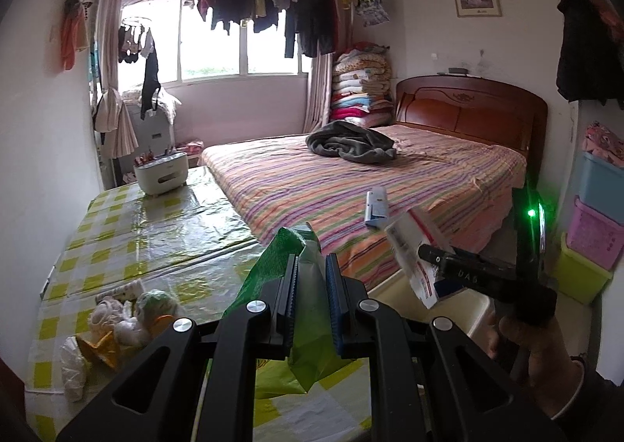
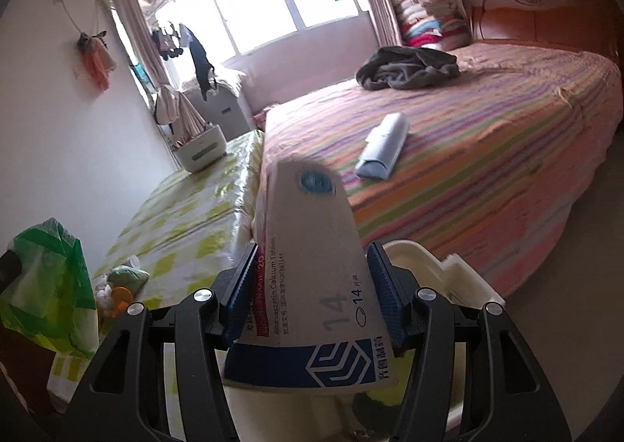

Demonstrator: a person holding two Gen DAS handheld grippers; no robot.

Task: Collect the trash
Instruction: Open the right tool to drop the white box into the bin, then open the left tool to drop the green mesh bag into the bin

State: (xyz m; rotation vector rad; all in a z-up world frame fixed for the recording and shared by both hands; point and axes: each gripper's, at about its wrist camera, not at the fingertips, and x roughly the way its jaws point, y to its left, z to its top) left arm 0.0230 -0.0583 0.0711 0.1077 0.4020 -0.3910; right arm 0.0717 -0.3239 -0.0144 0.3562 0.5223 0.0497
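While the thin green plastic bag [image 1: 308, 286] is pinched tight between the closed jaws of the left gripper [image 1: 311, 286], low in the middle of the left wrist view, the right gripper [image 2: 312, 293] is clamped partway open across a flat grey-and-blue cardboard medicine box [image 2: 312, 286], so one piece of trash looks picked up but not yet bagged; the box is near the bag, not inside it. Left to gather, by my reading: a pale blue crumpled carton [image 2: 384, 147] lying on the striped bedspread [image 2: 507, 169] at centre right, and a heap of crumpled tissues and wrappers [image 1: 124, 317] at lower left on the glossy yellow-checked tablecloth [image 1: 156, 223]. Behind, a white tissue-box caddy [image 1: 162, 176] stands on that table, laundry [image 1: 273, 1] hangs across the bright window at top, and a dark blanket [image 1: 351, 145] lies bunched on the bed
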